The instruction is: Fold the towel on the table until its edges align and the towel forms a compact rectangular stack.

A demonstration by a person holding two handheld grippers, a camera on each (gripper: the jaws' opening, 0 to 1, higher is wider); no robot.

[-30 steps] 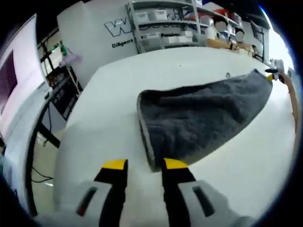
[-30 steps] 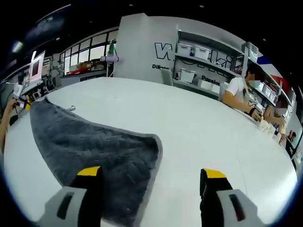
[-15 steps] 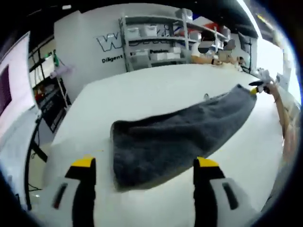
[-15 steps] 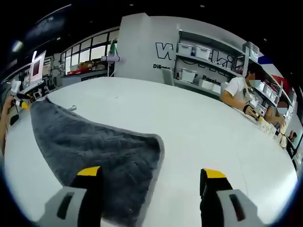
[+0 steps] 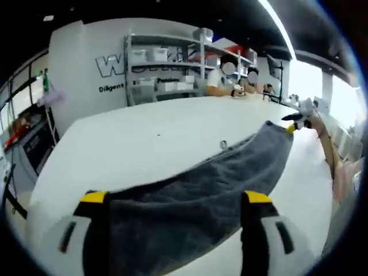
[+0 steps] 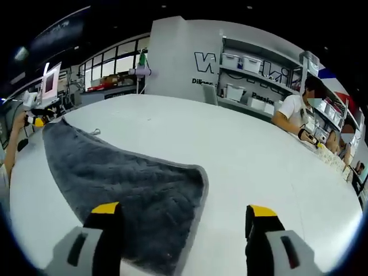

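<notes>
A grey towel (image 5: 201, 190) lies flat on the white table (image 5: 144, 132), stretching from between my left gripper's jaws toward the far right. My left gripper (image 5: 176, 198) is open wide, low over the towel's near end, holding nothing. In the right gripper view the same towel (image 6: 126, 178) runs from the far left to a corner just ahead of my jaws. My right gripper (image 6: 184, 210) is open, with its left jaw over the towel's near edge and its right jaw over bare table. Each gripper shows small at the towel's far end in the other's view, the right gripper (image 5: 294, 122) and the left gripper (image 6: 38, 121).
A small metal object (image 5: 224, 144) lies on the table beside the towel's far edge. People sit at the table's far side (image 6: 296, 115). Behind them stand shelves with white bins (image 6: 241, 86). A screen (image 6: 50, 83) stands at the left. Bare table (image 6: 241, 155) spreads to the right.
My left gripper's jaws, close together at the towel's edge a second ago, have spread wide. Its camera has dropped low over the towel. The right gripper has barely shifted.
</notes>
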